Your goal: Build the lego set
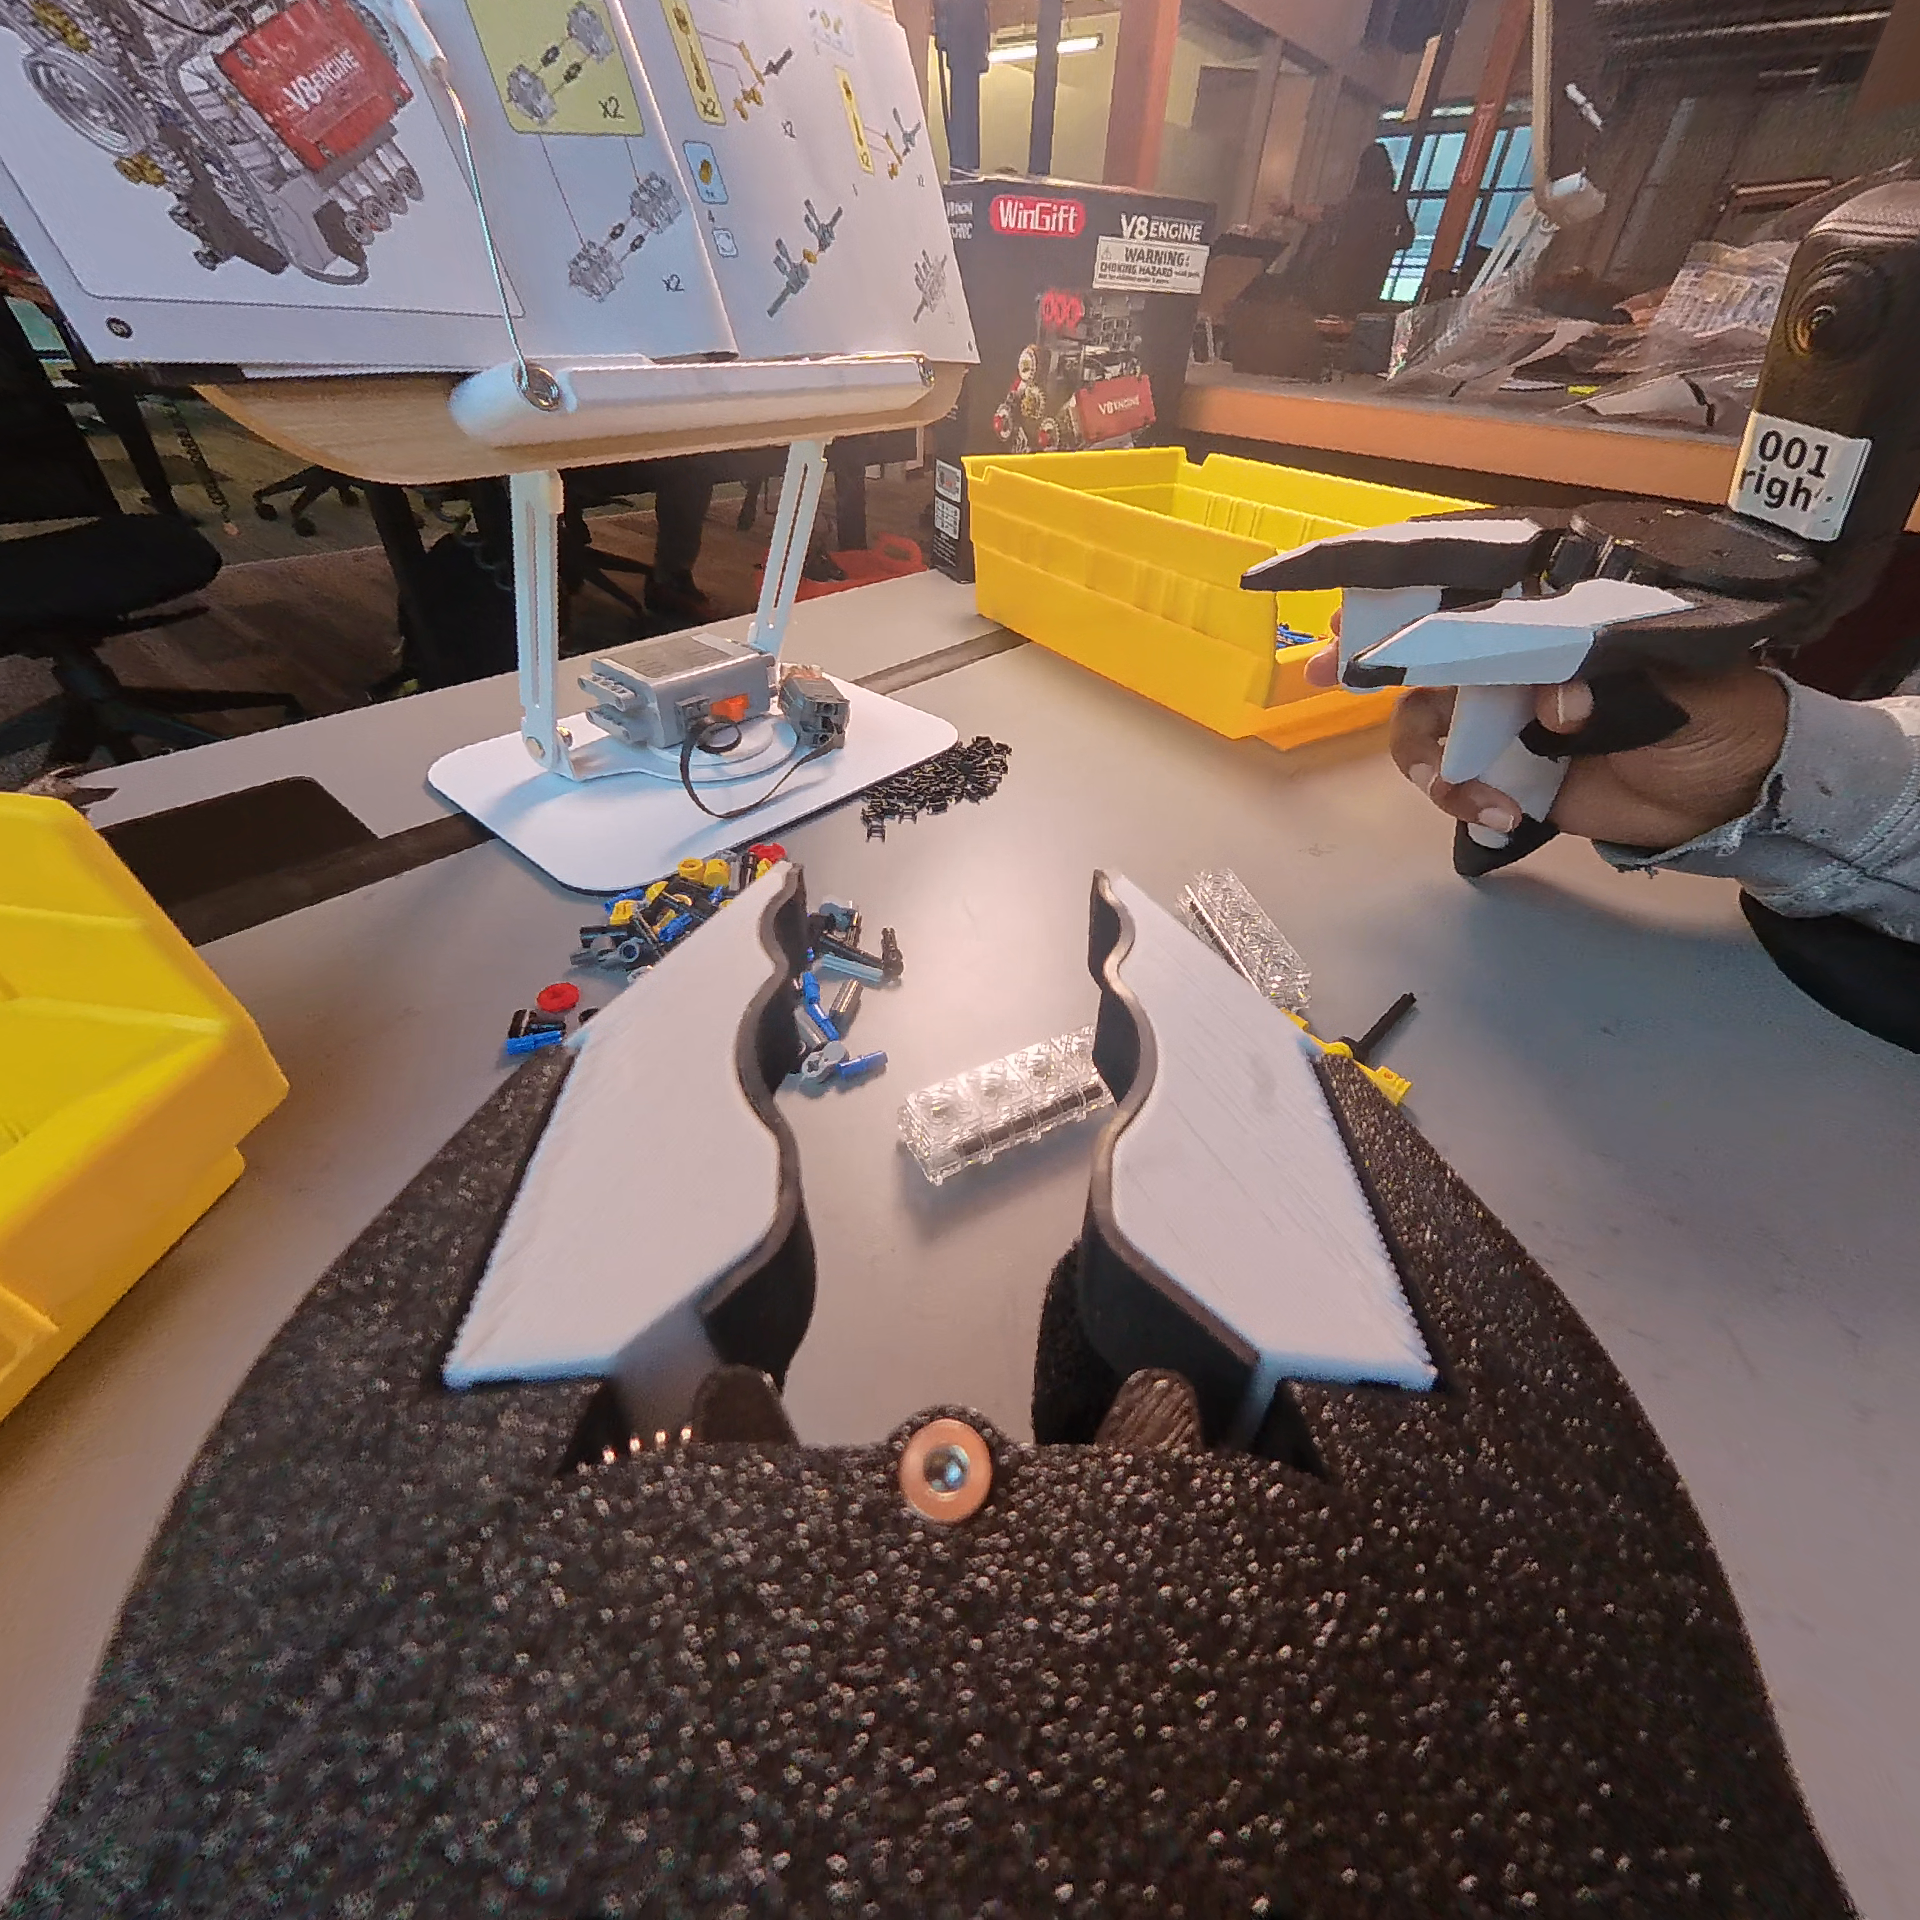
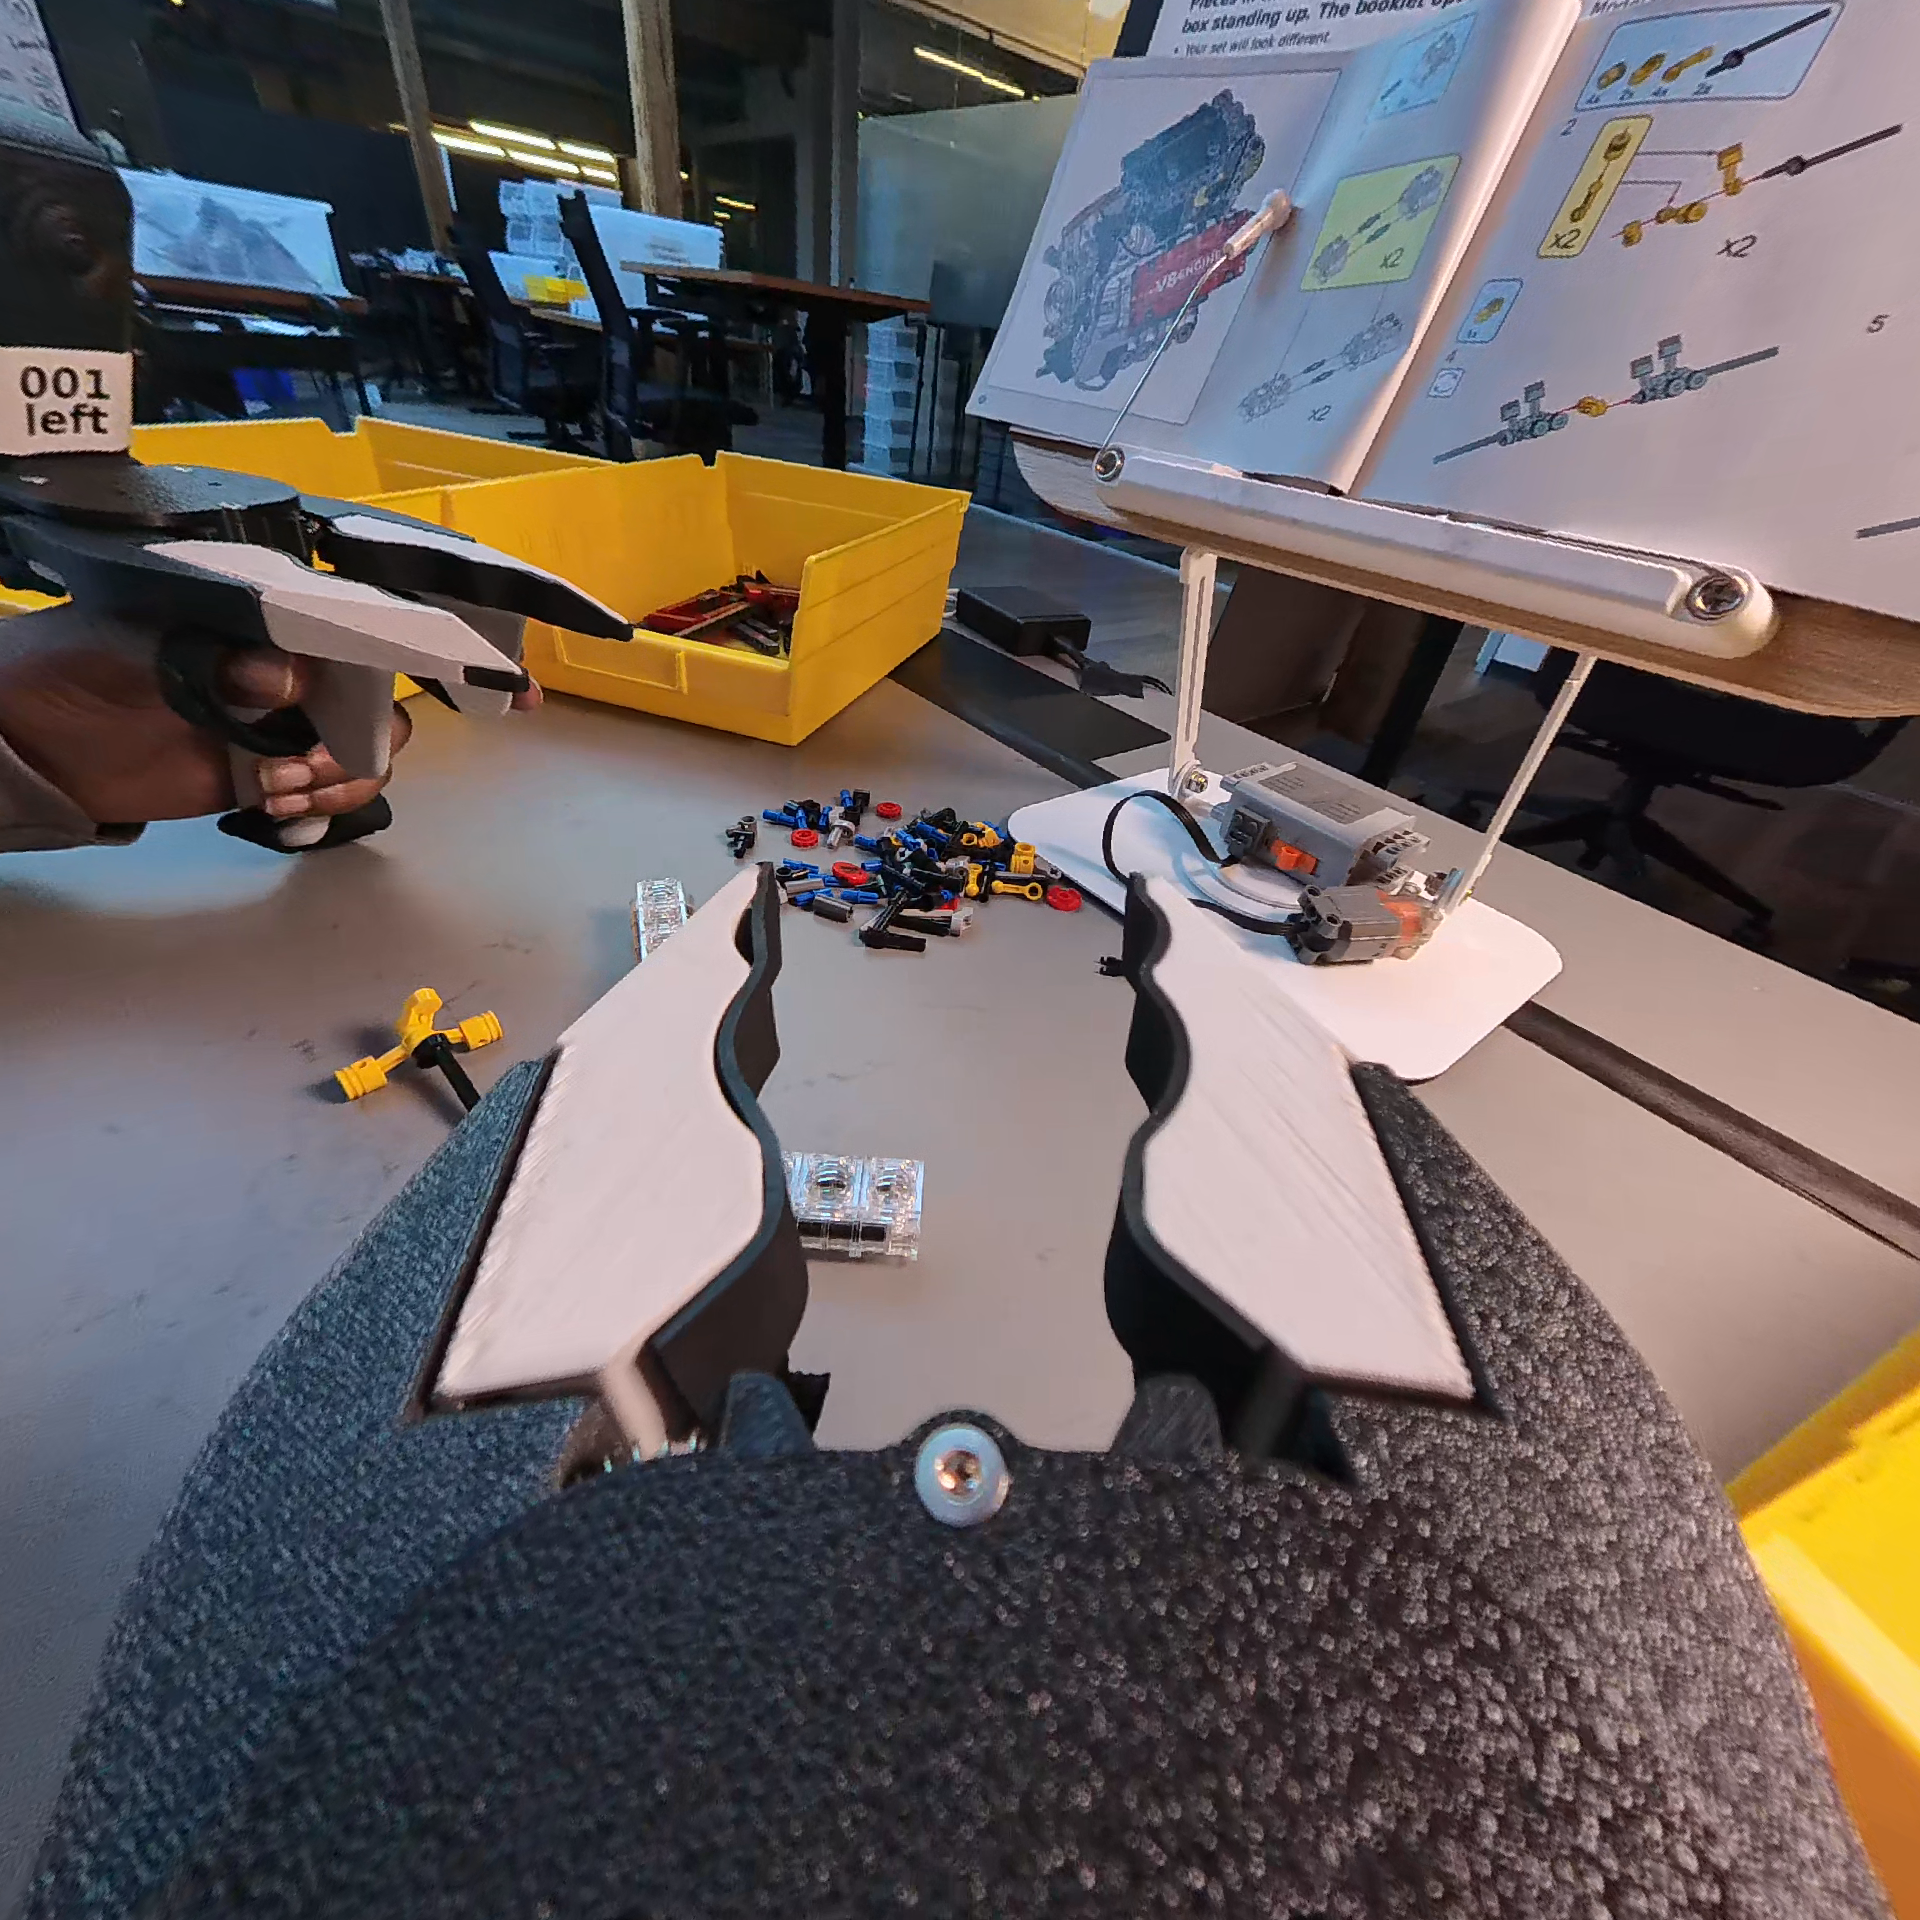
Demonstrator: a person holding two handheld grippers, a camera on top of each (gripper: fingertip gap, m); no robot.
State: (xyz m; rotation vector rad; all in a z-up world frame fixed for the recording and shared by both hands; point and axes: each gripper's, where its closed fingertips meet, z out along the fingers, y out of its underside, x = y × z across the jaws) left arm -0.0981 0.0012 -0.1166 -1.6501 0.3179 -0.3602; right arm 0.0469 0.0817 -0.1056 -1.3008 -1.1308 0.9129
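Yellow bins [image 2: 727, 582], grey table [image 2: 312, 1195], clear brick [image 1: 1003, 1107], blue, black, red small parts [image 2: 904, 862]

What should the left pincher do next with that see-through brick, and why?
Probably ease the left gripper forward and down around the clear brick. It is open and empty, and the brick lies loose on the table between its fingers, just short of the tips.

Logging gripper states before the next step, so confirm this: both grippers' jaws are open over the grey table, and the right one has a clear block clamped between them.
Wrong on the clamping. The right wrist view shows the right gripper with jaws apart and the clear block lying loose on the grey table, touching neither. The left gripper is open too.
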